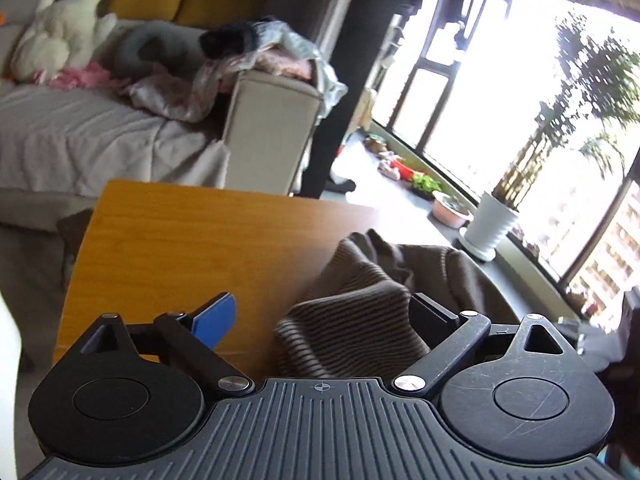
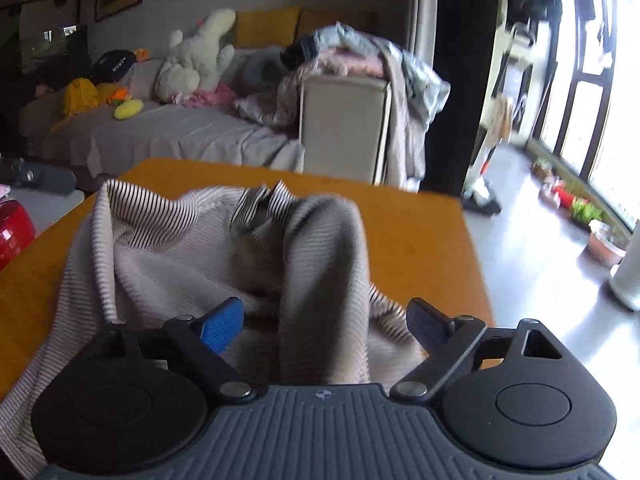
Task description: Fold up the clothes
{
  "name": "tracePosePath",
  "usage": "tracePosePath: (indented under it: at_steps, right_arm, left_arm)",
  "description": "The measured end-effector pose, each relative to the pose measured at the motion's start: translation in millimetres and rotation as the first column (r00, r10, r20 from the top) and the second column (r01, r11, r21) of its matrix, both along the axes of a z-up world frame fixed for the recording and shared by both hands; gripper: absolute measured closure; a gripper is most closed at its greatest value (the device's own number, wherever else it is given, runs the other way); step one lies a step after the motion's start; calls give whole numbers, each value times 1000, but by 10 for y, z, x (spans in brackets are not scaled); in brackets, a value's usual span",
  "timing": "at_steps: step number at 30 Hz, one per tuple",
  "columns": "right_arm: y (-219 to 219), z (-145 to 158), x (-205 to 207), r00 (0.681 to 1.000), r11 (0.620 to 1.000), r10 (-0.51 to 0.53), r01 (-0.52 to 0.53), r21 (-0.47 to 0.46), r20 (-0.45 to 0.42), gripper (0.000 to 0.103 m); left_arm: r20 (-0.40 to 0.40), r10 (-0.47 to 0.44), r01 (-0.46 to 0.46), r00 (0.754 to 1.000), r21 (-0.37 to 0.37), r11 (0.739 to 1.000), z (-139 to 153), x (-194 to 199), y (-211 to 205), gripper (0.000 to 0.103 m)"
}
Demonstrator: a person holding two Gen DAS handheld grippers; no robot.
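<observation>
Right wrist, striped garment bunched, table edge near

One striped garment is seen on one wooden table. Two grippers are counted, the left and the right, each with two fingers. One white plush toy, two yellow cushions and one white plant pot are shown.
</observation>
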State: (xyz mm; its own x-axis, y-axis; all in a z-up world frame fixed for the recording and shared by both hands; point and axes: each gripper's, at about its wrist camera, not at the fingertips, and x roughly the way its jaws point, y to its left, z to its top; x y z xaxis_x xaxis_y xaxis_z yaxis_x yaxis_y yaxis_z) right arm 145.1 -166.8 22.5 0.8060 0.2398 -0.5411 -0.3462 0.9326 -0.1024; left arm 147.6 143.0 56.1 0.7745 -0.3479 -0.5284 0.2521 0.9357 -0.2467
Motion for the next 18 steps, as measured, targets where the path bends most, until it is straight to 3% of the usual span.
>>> tracePosePath:
  at_steps: [2, 4, 5, 6, 7, 8, 9, 11, 14, 16, 18]
  right_arm:
    - [50, 53, 115, 999, 998, -23, 25, -64, 35, 13]
    - [78, -71, 312, 1000, 995, -6, 4, -100, -23, 18]
    - [82, -165, 404, 997, 994, 18, -27, -109, -76, 47]
    - [85, -254, 491, 991, 992, 42, -57, -115, -129, 70]
    - [74, -293, 543, 984, 991, 64, -82, -107, -169, 86]
    - [71, -247, 568, 984, 990, 77, -94, -101, -158, 90]
    - [27, -122, 615, 989, 993, 84, -93, -71, -122, 94]
    - [-69, 123, 724, 995, 996, 87, -87, -8, -50, 97]
    - [-393, 237, 1273, 995, 992, -100, 99, 80, 14, 103]
    - [-574, -1, 1652, 972, 969, -230, 232, 81, -40, 103]
    - [-700, -325, 1883, 944, 948, -301, 312, 64, -134, 103]
  left_arm:
    - [26, -49, 46, 998, 107, 993, -33, 66, -340, 4]
    - [36, -86, 77, 996, 212, 974, -117, 159, -638, 4]
    - [24, -84, 76, 996, 247, 966, -203, 227, -698, 5]
    - [9, -79, 73, 997, 277, 958, -288, 295, -738, 12]
    - [-6, -72, 71, 997, 306, 950, -374, 362, -778, 28]
    - [-20, -62, 65, 998, 331, 941, -416, 425, -771, 64]
    - [-33, -56, 64, 998, 325, 944, -403, 489, -676, 76]
    - [-16, -16, 20, 1000, 300, 954, -274, 612, -419, 83]
    - [23, 114, -115, 993, 349, 930, -226, 919, -30, 89]
    - [27, 238, -229, 971, 401, 887, -351, 1176, 218, 101]
    - [5, 331, -301, 943, 430, 851, -529, 1362, 438, 101]
